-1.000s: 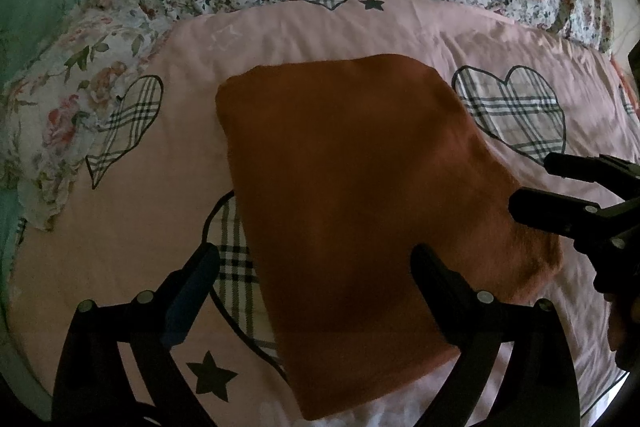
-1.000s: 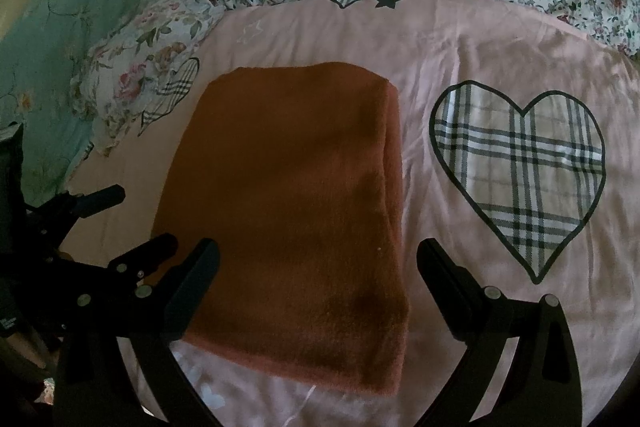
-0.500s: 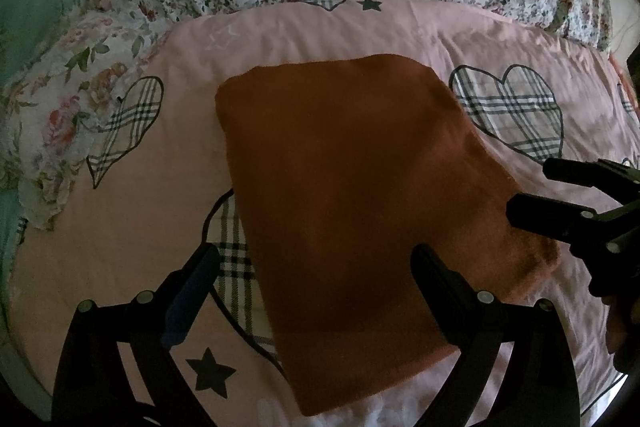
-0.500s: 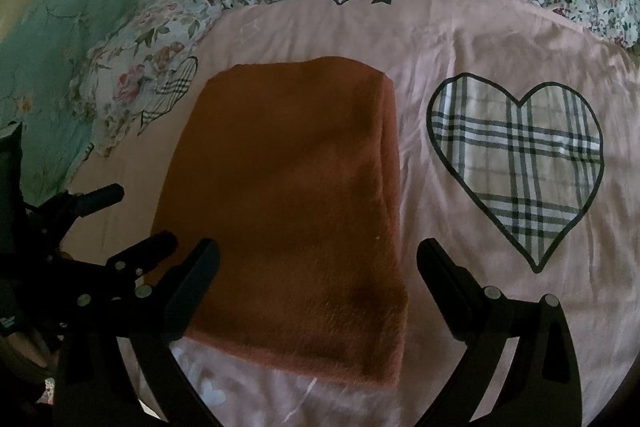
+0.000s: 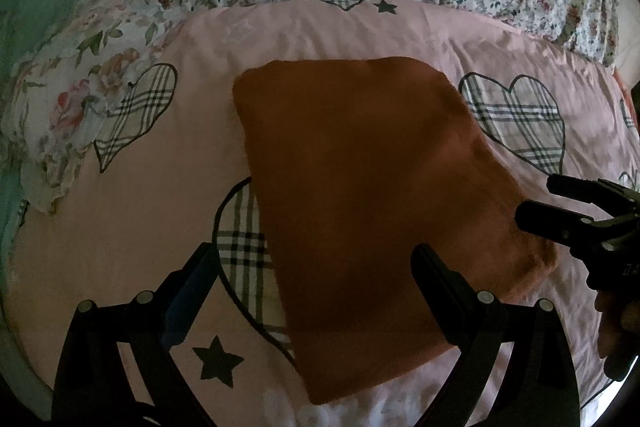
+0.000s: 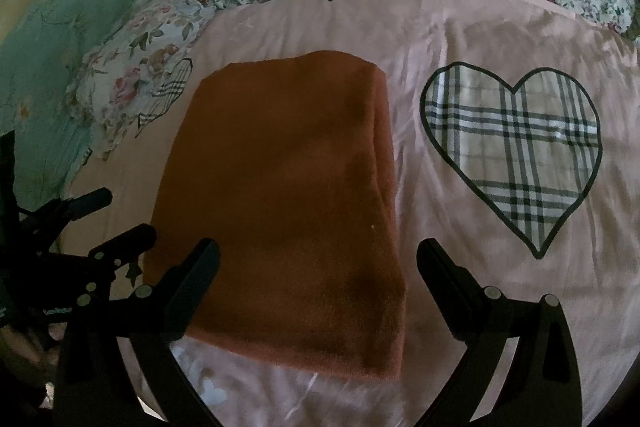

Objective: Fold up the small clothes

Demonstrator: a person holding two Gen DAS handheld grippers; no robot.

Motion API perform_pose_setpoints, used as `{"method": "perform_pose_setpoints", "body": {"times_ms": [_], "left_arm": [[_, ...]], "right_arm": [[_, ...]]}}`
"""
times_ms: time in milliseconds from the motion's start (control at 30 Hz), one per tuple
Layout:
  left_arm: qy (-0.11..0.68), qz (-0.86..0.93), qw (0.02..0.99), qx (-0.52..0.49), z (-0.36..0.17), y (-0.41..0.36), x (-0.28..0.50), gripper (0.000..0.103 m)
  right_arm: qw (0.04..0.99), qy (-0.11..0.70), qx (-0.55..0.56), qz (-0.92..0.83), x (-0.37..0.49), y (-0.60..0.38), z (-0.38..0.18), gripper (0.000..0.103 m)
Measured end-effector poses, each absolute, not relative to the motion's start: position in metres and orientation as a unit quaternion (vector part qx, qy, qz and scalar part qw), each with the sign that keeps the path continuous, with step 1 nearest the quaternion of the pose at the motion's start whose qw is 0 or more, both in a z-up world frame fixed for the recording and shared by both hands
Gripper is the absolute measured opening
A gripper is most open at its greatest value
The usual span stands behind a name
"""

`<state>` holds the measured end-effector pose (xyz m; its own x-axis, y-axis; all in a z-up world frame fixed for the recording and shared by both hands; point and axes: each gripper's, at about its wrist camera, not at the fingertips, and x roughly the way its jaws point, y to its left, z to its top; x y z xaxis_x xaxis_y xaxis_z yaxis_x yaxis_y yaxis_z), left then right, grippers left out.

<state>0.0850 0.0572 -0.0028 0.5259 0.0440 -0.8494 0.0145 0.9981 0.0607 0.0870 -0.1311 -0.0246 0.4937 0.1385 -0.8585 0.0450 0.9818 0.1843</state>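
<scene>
**Folded cloth lies flat, both grippers spread and empty above its near edge**

On the left, the left gripper [image 5: 316, 267] hovers over the near left part of the rust-orange cloth [image 5: 368, 195], its jaws wide apart and holding nothing. The cloth lies as a flat rectangle in the middle of the pink bedspread [image 5: 160, 211], covering part of a plaid heart [image 5: 244, 251] printed on it; a second plaid heart [image 6: 508, 151] lies just to its right.

The right gripper [image 6: 318, 269] hangs over the near right part of the cloth, jaws likewise apart and empty. In its view the cloth's right side shows a doubled, rounded edge, so I judge at least one fold is made and the piece is between folds.

The next move, as I read it, calls for each gripper to drop to a near corner, close on all layers together and carry the edge toward the far side, keeping the layers aligned.

Small white lettering shows on the left gripper's body in the right wrist view; it is too small to read surely.
</scene>
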Motion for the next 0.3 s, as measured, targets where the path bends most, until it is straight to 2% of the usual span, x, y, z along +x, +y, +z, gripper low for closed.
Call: {"method": "perform_pose_setpoints", "body": {"times_ms": [300], "left_arm": [[0.480,-0.010,0.877,0.029,-0.0064,0.0491,0.0786,0.097]], "right_arm": [[0.858,0.504,0.100,0.025,0.0824,-0.1277,-0.0296,0.099]]}}
